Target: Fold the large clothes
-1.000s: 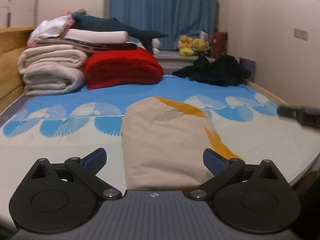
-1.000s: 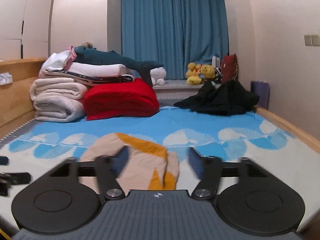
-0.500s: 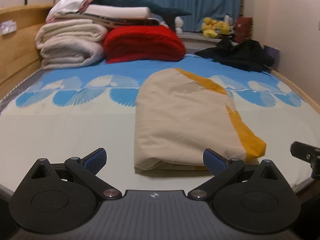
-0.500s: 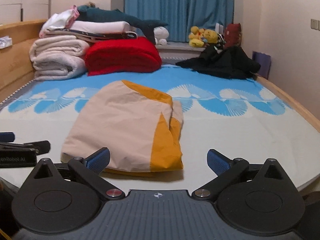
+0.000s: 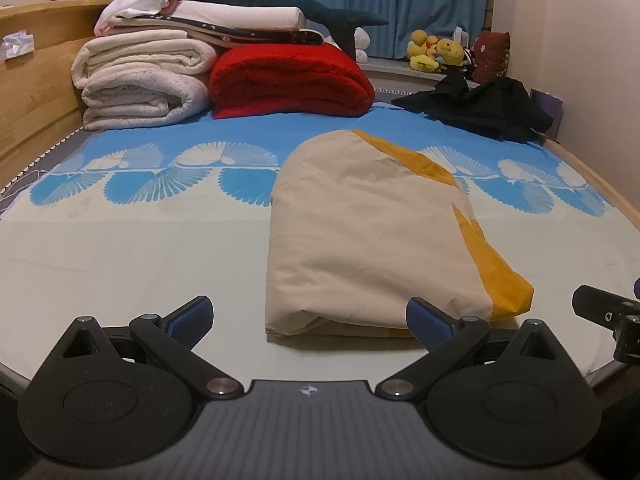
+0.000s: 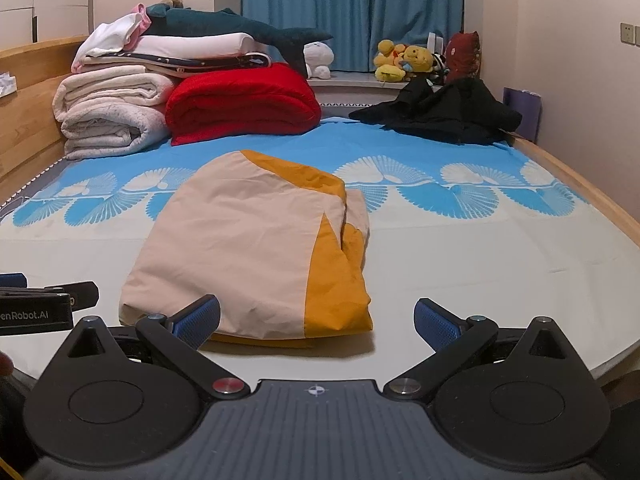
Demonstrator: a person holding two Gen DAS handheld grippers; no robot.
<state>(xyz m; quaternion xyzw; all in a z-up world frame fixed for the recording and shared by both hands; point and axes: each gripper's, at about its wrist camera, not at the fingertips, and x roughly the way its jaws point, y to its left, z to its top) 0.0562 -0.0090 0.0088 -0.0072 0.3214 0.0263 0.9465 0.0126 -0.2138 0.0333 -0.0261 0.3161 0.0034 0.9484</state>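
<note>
A folded beige and yellow garment (image 5: 360,232) lies flat on the bed sheet (image 5: 120,248); it also shows in the right wrist view (image 6: 256,240). My left gripper (image 5: 308,318) is open and empty, hovering just short of the garment's near edge. My right gripper (image 6: 316,318) is open and empty, also just short of that edge, to the right of the left one. The right gripper's tip shows at the right edge of the left wrist view (image 5: 608,312), and the left gripper shows at the left edge of the right wrist view (image 6: 44,304).
Folded white blankets (image 5: 140,80) and a red blanket (image 5: 288,80) are stacked at the far left. A black garment (image 5: 480,112) lies far right. Plush toys (image 5: 436,52) sit on the sill by the blue curtain. A wooden rail (image 6: 580,184) edges the bed.
Both grippers have pulled back from the folded garment and risen, so the whole garment now shows in front of them. The right gripper has opened wider. The garment has not moved.
</note>
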